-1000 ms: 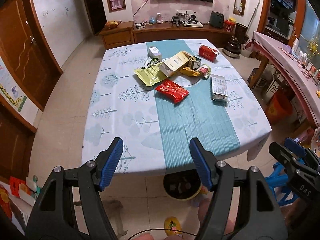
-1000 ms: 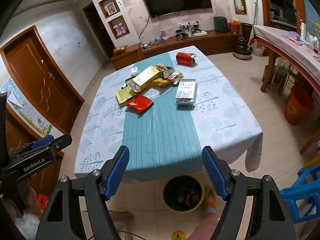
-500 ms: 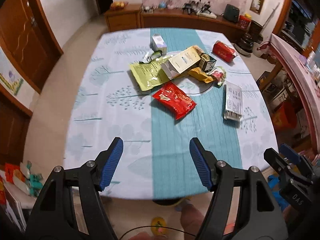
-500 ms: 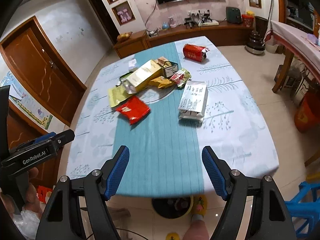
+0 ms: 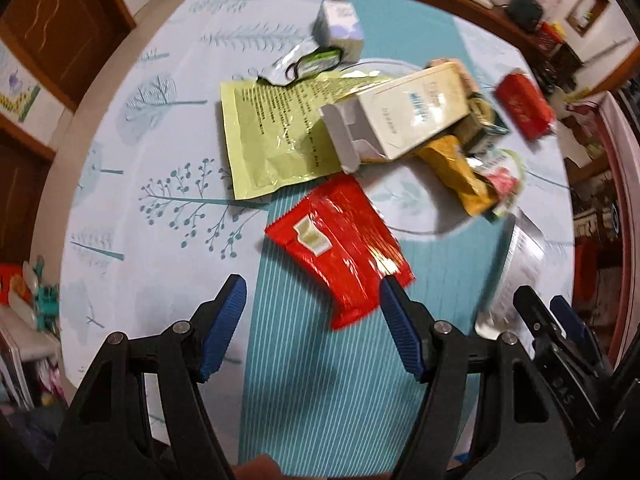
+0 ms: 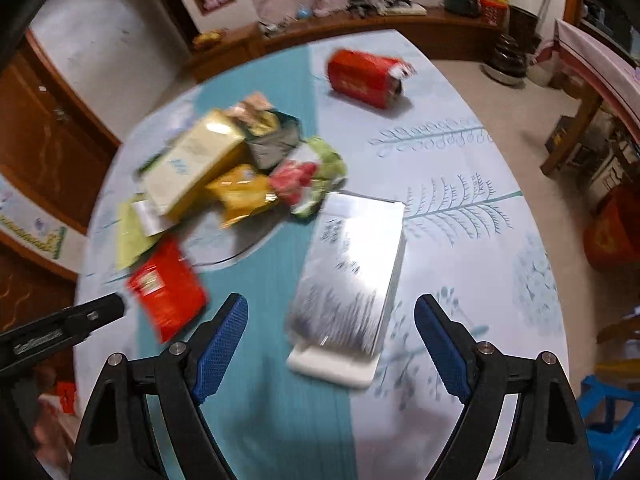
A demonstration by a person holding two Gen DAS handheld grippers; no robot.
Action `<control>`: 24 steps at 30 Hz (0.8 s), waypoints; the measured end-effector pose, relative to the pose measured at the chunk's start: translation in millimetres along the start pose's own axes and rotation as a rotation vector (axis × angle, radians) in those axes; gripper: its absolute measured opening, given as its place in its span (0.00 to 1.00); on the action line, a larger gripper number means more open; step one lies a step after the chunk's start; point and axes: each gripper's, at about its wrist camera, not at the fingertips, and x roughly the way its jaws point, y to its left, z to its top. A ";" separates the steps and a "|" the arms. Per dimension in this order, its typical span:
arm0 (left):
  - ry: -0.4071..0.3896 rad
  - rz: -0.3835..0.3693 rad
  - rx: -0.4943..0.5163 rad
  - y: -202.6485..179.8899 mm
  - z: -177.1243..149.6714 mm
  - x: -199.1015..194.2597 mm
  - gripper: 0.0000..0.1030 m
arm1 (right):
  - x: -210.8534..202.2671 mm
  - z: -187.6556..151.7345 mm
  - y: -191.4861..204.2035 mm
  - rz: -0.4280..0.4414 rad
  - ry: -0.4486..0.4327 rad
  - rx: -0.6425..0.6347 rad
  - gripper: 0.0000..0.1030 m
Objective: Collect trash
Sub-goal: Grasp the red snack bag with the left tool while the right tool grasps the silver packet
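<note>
Nothing's been collected yet: all the trash is spread over the table (image 5: 132, 128). The left gripper (image 5: 312, 332) is held wide and empty above the red wrapper (image 5: 340, 244). The right gripper (image 6: 331, 344) is being opened, empty, over the silver box (image 6: 352, 272).

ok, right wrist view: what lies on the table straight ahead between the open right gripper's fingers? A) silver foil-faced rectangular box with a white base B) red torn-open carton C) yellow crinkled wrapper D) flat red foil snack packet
A: the silver foil-faced rectangular box lies lengthwise on the table, framed by the right gripper, whose jaws are opening and not touching it; the flat red foil snack packet sits off to the left.
</note>
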 end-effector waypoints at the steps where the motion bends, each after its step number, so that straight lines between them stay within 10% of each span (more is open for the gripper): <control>1: 0.014 0.002 -0.012 0.2 3.7 7.7 0.64 | 7.9 2.1 -0.1 -0.012 0.011 0.000 0.84; 24: 0.175 0.044 -0.059 -36.7 46.9 86.4 0.66 | 57.6 20.2 5.0 -0.038 0.111 -0.178 0.72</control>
